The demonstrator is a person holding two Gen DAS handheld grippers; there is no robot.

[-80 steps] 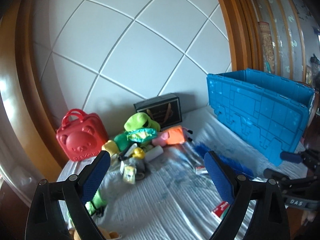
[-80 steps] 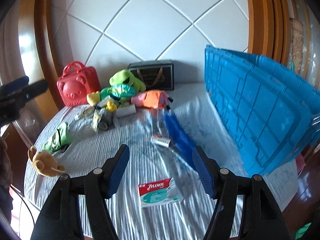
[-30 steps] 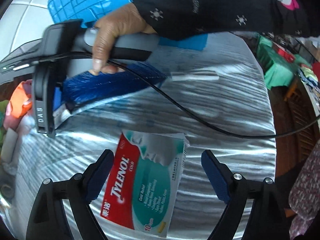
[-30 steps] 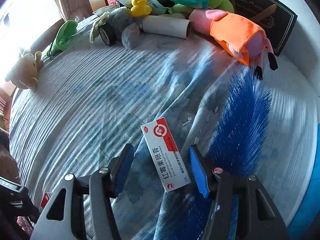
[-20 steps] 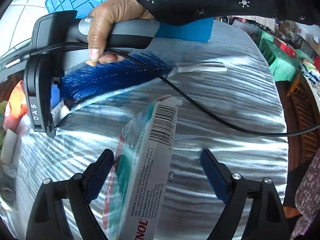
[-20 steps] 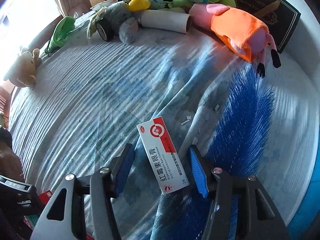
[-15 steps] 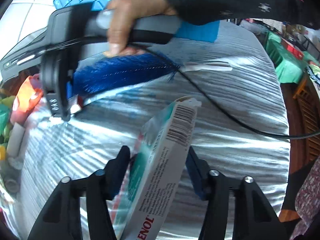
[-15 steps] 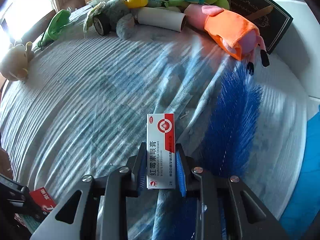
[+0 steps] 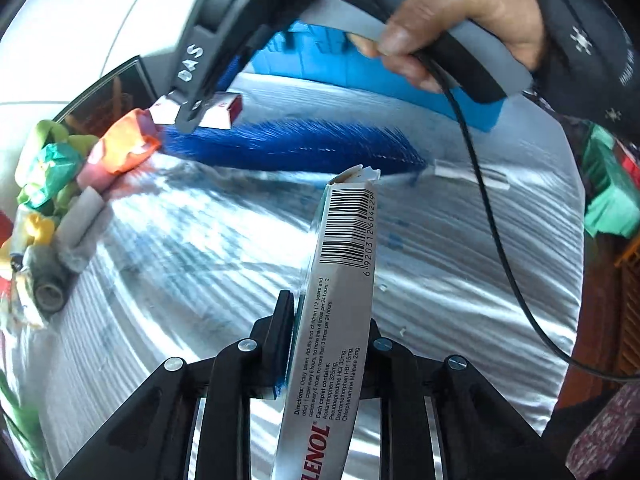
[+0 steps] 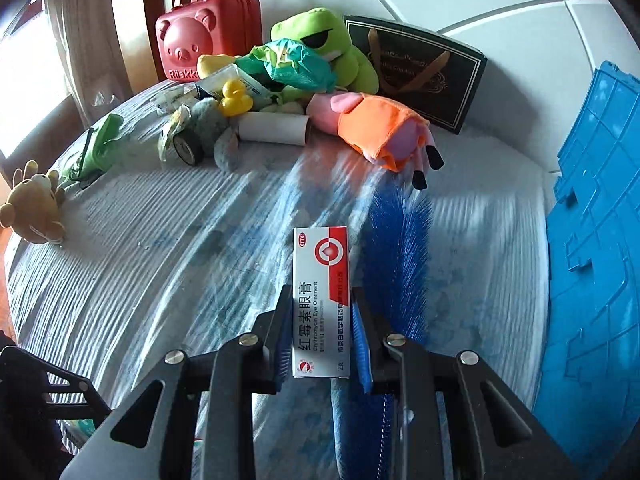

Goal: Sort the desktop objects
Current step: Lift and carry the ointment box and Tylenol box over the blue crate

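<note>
My left gripper [image 9: 328, 344] is shut on a Tylenol box [image 9: 340, 292], held on edge with its barcode side up, above the striped tablecloth [image 9: 200, 280]. My right gripper [image 10: 320, 336] is shut on a white and red eye ointment box [image 10: 321, 292], lifted off the cloth. In the left wrist view the right gripper [image 9: 196, 114] shows at the upper left, held by a hand [image 9: 452, 20], with the ointment box [image 9: 222, 114] in it. A blue bristle brush [image 9: 296, 146] [image 10: 400, 256] lies on the cloth beneath.
A blue crate [image 10: 596, 264] stands at the right. At the back lie a pile of toys: a green frog plush [image 10: 320, 48], an orange and pink plush [image 10: 376, 128], a yellow duck [image 10: 234, 100], a paper roll [image 10: 276, 130], a red bear case [image 10: 208, 36] and a dark box [image 10: 420, 72]. A tan plush [image 10: 30, 204] sits at the left edge.
Both grippers closed on their boxes and lifted them: the left tipped the Tylenol box on edge and gripped it, the right took the ointment box off the cloth and rose.
</note>
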